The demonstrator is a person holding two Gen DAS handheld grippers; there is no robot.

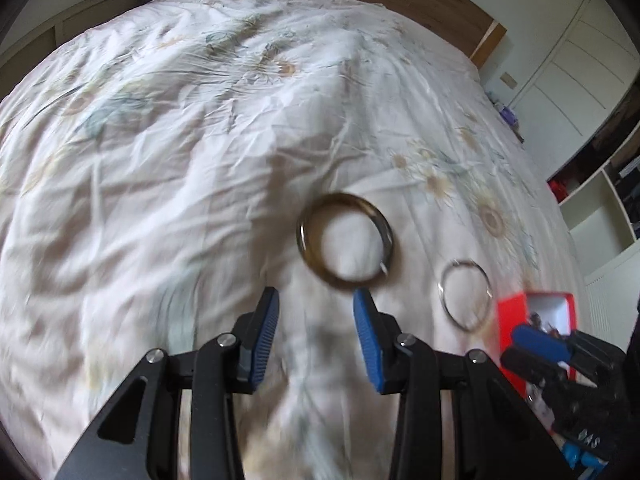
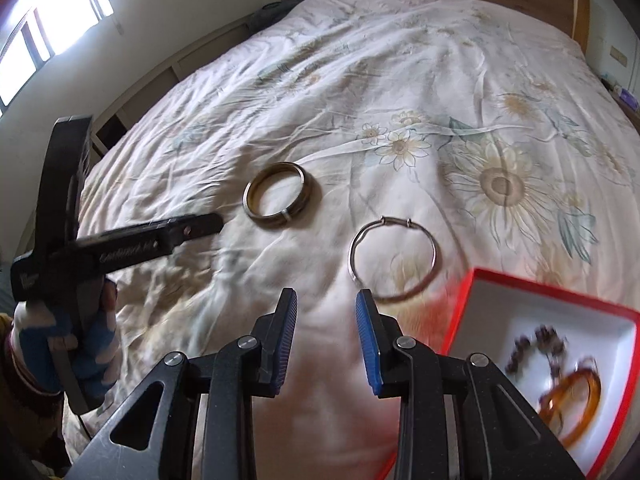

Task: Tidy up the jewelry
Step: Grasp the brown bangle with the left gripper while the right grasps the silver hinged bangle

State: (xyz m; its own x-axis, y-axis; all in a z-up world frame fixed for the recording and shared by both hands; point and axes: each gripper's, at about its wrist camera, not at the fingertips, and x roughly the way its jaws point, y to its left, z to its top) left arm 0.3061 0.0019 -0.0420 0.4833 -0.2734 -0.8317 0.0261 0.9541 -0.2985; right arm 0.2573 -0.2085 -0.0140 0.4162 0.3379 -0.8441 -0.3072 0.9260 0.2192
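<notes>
Right wrist view: bed (image 2: pixel 400 60) with floral duvet, red box (image 2: pixel 464 312) at near right, white inside, holding amber bangle (image 2: pixel 576 404) and dark bead bracelet (image 2: pixel 536 348). Two pieces out on the duvet: wide metal bangle (image 2: pixel 276 194) centre-left, thin silver hoop (image 2: pixel 394 258) just beside the box.

Handling, judged: both rigid, light, smooth metal, likely slippery; duvet soft, so rims sink. Best pinched across the band at the near rim, away from the hoop's clasp.

Right tongs (image 2: pixel 326 300) parted wide, nothing held, near the hoop. Left tongs (image 1: pixel 316 300) parted wide, nothing held, just short of the wide bangle.

Left wrist view blurred; box contents barely visible there. Clear only from the right wrist.
</notes>
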